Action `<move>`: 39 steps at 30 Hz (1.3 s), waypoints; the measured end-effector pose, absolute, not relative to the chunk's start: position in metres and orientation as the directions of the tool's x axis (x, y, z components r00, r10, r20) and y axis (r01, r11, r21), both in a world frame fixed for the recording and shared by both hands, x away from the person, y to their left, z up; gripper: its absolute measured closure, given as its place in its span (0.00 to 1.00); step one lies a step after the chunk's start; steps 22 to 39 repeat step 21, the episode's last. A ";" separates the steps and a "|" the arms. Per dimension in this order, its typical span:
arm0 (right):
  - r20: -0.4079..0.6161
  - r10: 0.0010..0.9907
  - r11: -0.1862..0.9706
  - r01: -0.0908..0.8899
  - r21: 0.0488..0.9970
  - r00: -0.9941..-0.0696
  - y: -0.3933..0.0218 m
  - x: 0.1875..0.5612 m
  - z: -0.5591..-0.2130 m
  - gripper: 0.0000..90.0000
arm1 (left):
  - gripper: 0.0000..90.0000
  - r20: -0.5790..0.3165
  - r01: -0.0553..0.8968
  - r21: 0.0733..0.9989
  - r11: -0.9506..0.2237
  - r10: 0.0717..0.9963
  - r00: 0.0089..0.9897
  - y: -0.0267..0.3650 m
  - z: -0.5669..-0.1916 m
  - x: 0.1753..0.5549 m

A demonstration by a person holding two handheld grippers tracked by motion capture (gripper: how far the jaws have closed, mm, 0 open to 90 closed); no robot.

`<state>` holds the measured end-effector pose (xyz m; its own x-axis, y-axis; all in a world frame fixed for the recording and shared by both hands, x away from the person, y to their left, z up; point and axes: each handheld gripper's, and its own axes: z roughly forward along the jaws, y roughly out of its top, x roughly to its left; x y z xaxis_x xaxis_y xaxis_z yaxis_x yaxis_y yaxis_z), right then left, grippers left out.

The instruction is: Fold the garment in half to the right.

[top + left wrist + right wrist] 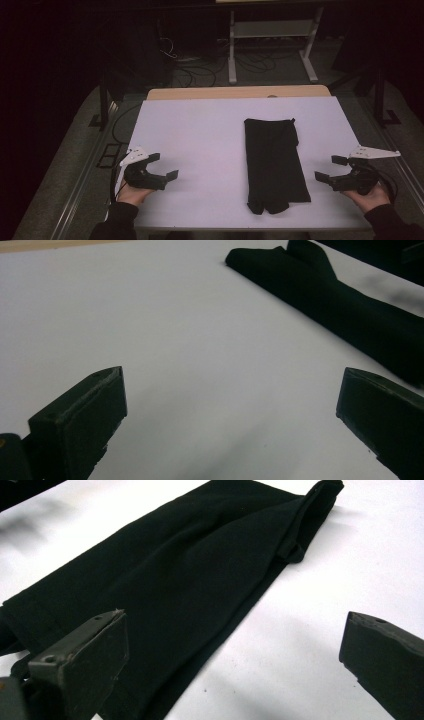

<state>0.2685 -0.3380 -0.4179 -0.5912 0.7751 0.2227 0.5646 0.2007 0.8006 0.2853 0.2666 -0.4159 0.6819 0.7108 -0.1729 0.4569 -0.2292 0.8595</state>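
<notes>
With both the left gripper (162, 167) and right gripper (330, 168) spread wide and empty, the folded black cloth (274, 162) (lying right of centre) could unfold if pinched through one layer only.

You've got a white metal shelf frame (272, 37) behind your table, with loose dark cables (200, 75) on the floor beside it.
</notes>
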 end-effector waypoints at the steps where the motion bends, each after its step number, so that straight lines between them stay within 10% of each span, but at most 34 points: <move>1: 0.220 0.775 0.202 0.563 0.802 -0.592 -0.338 0.268 -0.418 0.00 | 0.00 -0.169 0.458 0.859 -0.228 0.718 0.675 0.270 -0.417 0.284; 39: 0.217 0.777 0.205 0.563 0.800 -0.591 -0.333 0.269 -0.424 0.00 | 0.00 -0.170 0.483 0.848 -0.219 0.749 0.640 0.288 -0.427 0.279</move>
